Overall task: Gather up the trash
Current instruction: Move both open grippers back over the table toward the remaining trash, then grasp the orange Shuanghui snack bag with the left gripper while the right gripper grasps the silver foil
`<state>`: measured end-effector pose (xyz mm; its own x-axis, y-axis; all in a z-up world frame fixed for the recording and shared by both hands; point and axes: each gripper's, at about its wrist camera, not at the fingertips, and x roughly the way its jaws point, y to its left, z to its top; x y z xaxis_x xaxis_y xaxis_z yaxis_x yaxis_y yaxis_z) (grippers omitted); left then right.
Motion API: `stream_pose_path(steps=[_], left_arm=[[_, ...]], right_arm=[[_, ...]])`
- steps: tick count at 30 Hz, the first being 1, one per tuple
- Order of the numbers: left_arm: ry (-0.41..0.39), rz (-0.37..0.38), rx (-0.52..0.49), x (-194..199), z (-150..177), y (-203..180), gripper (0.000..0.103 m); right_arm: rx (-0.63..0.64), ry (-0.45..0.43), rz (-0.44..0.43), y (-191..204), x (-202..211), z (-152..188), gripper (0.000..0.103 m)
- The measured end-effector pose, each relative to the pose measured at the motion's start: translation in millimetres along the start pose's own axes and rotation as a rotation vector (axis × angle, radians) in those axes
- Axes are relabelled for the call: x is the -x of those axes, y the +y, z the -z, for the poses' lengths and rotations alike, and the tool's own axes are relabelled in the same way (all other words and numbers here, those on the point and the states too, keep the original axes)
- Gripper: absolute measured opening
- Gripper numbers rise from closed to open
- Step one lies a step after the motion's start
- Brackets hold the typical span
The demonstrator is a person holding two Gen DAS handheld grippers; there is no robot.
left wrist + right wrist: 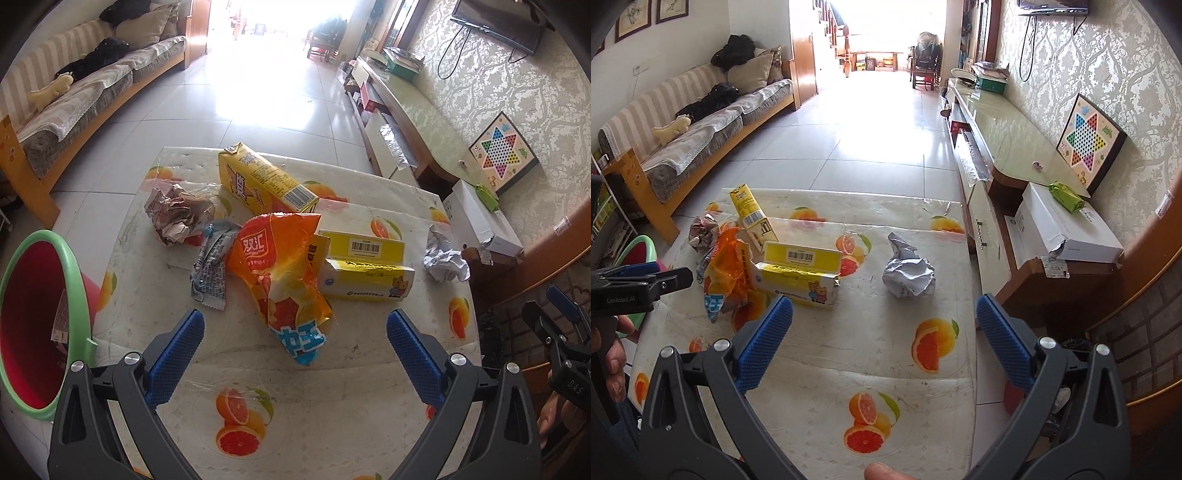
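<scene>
Trash lies heaped mid-table [369, 369], orange snack bag [284, 273] nearest, so the left gripper [295, 354] hangs spread wide before it, the red bin [33, 325] waiting alongside; the right gripper [884, 339], likewise spread, faces the crumpled paper [908, 273].

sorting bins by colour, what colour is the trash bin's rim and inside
Green rim, red inside on the trash bin; clearest in the left wrist view.

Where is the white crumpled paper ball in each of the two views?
Left wrist view: white crumpled paper ball at the table's right edge, right of the yellow bear box.
Right wrist view: paper ball near the centre, again right of that box.
Shared landmark: the yellow bear box.
</scene>
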<state>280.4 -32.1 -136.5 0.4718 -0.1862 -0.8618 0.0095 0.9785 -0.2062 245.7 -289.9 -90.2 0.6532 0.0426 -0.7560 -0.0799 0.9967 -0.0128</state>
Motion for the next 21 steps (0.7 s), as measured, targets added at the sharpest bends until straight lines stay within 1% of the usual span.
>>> stream_pose_path(steps=[9, 13, 17, 19, 21], left_arm=[[0.082, -0.045, 0.068, -53.2, -6.4, 8.2, 0.095], [0.100, -0.052, 0.084, -67.6, -9.0, 7.6, 0.095], [0.107, -0.084, 0.082, -76.8, -9.4, 4.6, 0.095], [0.118, -0.081, 0.089, -81.1, -9.0, 4.0, 0.094], [0.126, -0.083, 0.085, -86.7, -9.0, 1.9, 0.089]], right_arm=[[-0.052, 0.066, -0.017, -17.3, -66.7, -8.2, 0.098], [-0.069, 0.085, -0.021, -25.1, -90.5, -9.6, 0.098], [-0.065, 0.099, -0.032, -27.8, -108.3, -10.2, 0.098], [-0.063, 0.098, -0.028, -28.1, -114.4, -11.2, 0.098], [-0.066, 0.105, -0.029, -29.4, -121.8, -12.5, 0.098]])
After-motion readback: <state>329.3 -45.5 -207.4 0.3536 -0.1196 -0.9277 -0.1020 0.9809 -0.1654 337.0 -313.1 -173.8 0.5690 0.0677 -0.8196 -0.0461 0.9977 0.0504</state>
